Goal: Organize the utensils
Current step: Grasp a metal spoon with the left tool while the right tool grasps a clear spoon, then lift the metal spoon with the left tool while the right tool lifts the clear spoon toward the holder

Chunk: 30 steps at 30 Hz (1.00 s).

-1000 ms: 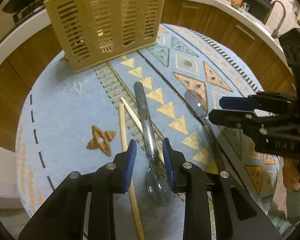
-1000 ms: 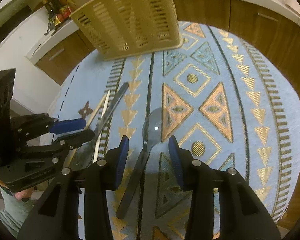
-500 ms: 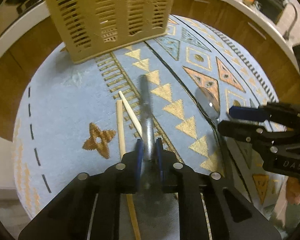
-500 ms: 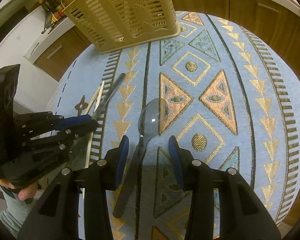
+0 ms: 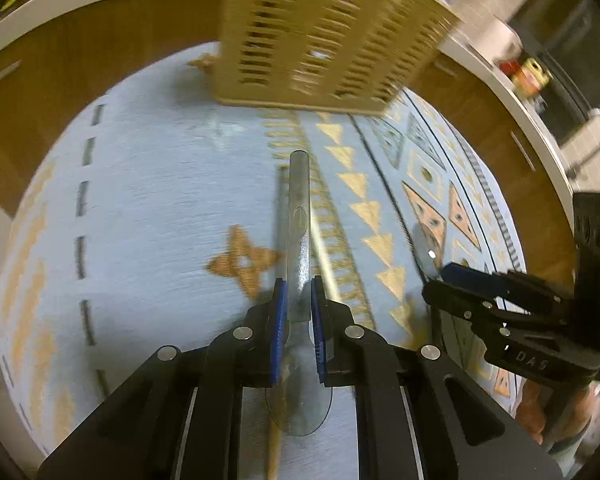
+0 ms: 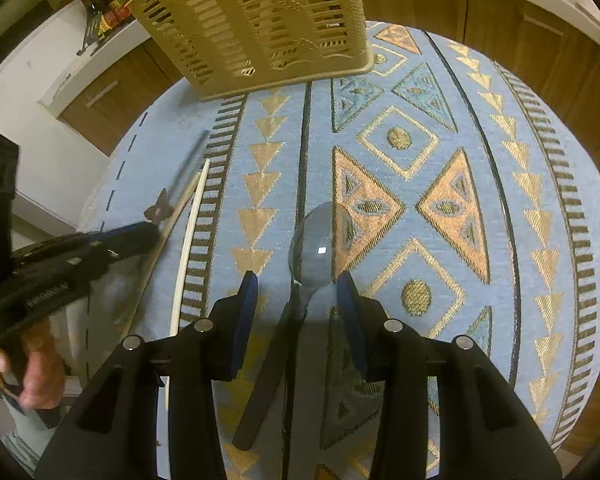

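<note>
Now the left gripper point(image 5: 298, 312) clamps a metal spoon's point(image 5: 299, 216) neck.
Its handle points at twelve o'clock toward the slotted caddy point(image 5: 324, 36); the right gripper point(image 6: 298, 312) waits, released, over another spoon point(image 6: 320, 248).

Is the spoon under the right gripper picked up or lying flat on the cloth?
Lying flat. The black-handled spoon rests on the cloth; the right gripper straddles it, jaws apart.

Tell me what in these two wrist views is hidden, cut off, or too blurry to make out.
- Beige slotted caddy: its top is cut off by the frame edge in both views, so its contents are unseen.
- Silver spoon in the left gripper: its bowl is partly behind the fingers.
- Chopsticks: motion-blurred in the left view.
- Black-handled spoon between the right gripper's open jaws: contact unclear.
</note>
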### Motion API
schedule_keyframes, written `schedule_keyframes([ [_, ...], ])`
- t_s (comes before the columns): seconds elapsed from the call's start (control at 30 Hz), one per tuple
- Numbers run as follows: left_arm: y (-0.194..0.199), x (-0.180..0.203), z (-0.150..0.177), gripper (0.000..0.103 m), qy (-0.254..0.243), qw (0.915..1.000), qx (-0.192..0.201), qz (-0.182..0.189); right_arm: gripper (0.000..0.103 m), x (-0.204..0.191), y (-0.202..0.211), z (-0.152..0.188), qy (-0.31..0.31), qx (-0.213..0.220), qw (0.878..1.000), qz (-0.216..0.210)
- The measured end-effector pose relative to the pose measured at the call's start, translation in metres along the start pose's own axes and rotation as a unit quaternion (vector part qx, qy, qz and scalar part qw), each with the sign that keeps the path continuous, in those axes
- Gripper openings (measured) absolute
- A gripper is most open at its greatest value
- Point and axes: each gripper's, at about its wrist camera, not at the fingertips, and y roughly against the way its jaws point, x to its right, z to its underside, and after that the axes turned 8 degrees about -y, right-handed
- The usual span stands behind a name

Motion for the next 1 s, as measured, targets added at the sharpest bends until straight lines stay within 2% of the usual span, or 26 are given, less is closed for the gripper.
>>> schedule_keyframes([
  [0.07, 0.008, -0.008, 0.003, 0.010, 0.014, 0.9997, 0.009, -0.018, 0.038, -0.008, -0.003, 0.000, 0.017, 0.008, 1.000, 0.022],
  [0.17, 0.014, -0.021, 0.007, 0.010, 0.029, 0.9990, 0.011, -0.032, 0.038, -0.027, -0.009, 0.004, 0.069, 0.026, 0.994, 0.078],
  [0.2, 0.014, -0.024, 0.009, 0.010, 0.034, 0.9989, 0.009, -0.032, 0.032, -0.032, -0.011, 0.006, 0.087, 0.030, 0.992, 0.091],
  [0.27, 0.013, -0.030, 0.011, 0.011, 0.042, 0.9986, 0.002, -0.032, 0.020, -0.037, -0.011, 0.007, 0.105, 0.024, 0.991, 0.083],
  [0.43, 0.014, -0.039, 0.017, 0.011, 0.053, 0.9984, -0.011, -0.017, 0.015, -0.024, -0.006, 0.002, 0.123, 0.002, 0.989, 0.076],
  [0.53, 0.011, -0.038, 0.015, 0.011, 0.044, 0.9986, -0.027, -0.006, 0.015, -0.010, -0.002, -0.001, 0.125, -0.017, 0.989, 0.071],
  [0.77, 0.005, -0.033, 0.001, 0.013, -0.003, 0.9973, -0.071, -0.018, 0.016, 0.007, 0.002, -0.010, 0.100, -0.064, 0.993, 0.030],
  [0.83, 0.002, -0.032, -0.005, 0.015, -0.012, 0.9962, -0.079, -0.033, 0.019, 0.010, 0.002, -0.012, 0.095, -0.078, 0.992, 0.025],
  [0.9, -0.001, -0.032, -0.013, 0.019, -0.027, 0.9949, -0.087, -0.043, 0.028, 0.009, 0.000, -0.017, 0.088, -0.096, 0.991, 0.011],
  [1.0, -0.007, -0.029, -0.024, 0.022, -0.045, 0.9929, -0.099, -0.048, 0.030, 0.005, -0.003, -0.022, 0.086, -0.113, 0.990, 0.015],
])
